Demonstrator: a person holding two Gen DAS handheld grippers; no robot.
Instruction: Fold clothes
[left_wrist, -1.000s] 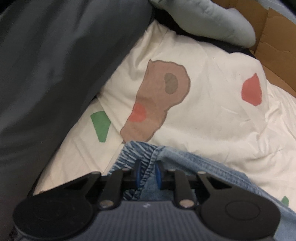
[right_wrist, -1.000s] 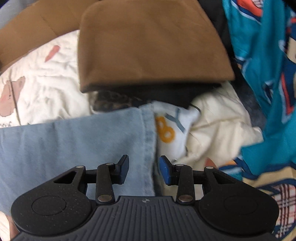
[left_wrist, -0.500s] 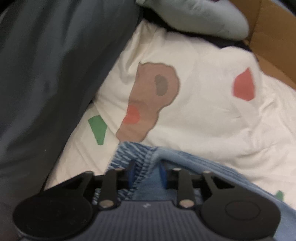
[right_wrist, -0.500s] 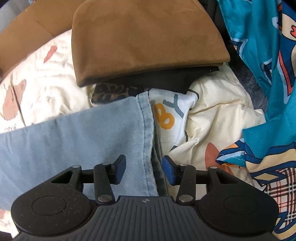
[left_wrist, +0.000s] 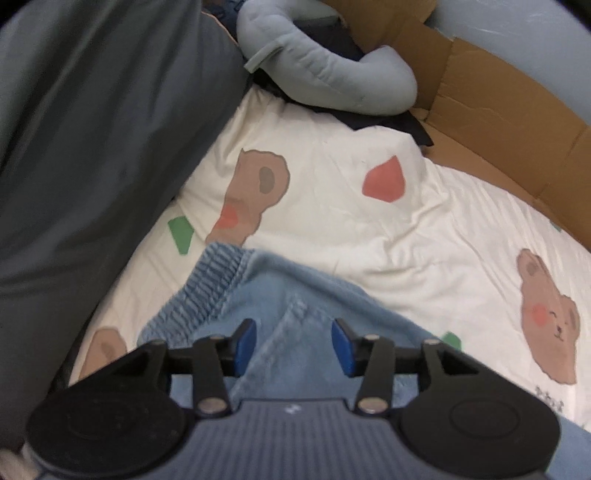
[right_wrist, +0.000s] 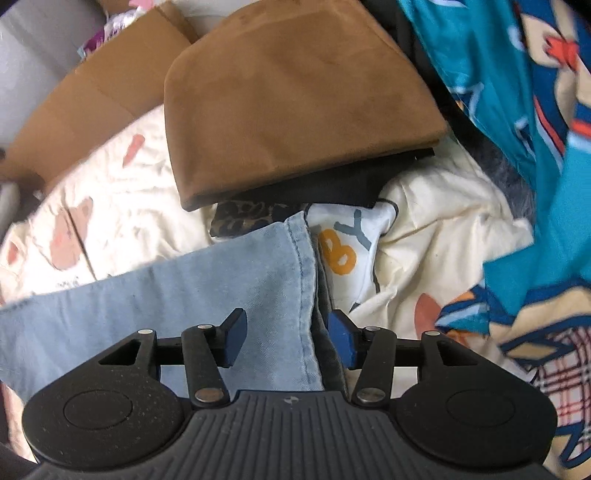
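Light blue jeans (left_wrist: 280, 295) lie flat on a white bear-print bedsheet (left_wrist: 351, 221), ribbed waistband at the upper left. My left gripper (left_wrist: 293, 345) hovers above the waist end; its jaws are opening and the pads stand apart from the denim. In the right wrist view the hemmed leg end of the jeans (right_wrist: 207, 288) lies below my right gripper (right_wrist: 284, 338), whose jaws are also opening; the hem edge runs between the pads without being pressed.
A dark grey cushion or cover (left_wrist: 92, 147) rises on the left, with a pale blue bolster (left_wrist: 325, 74) and cardboard (left_wrist: 498, 110) behind. A folded brown garment (right_wrist: 295, 103) tops a stack beside a teal printed cloth (right_wrist: 517, 129) and a white lettered garment (right_wrist: 351, 251).
The left gripper let go of the waistband, opened and rose away, so more sheet shows. The right gripper opened wider and drew back a little from the hem.
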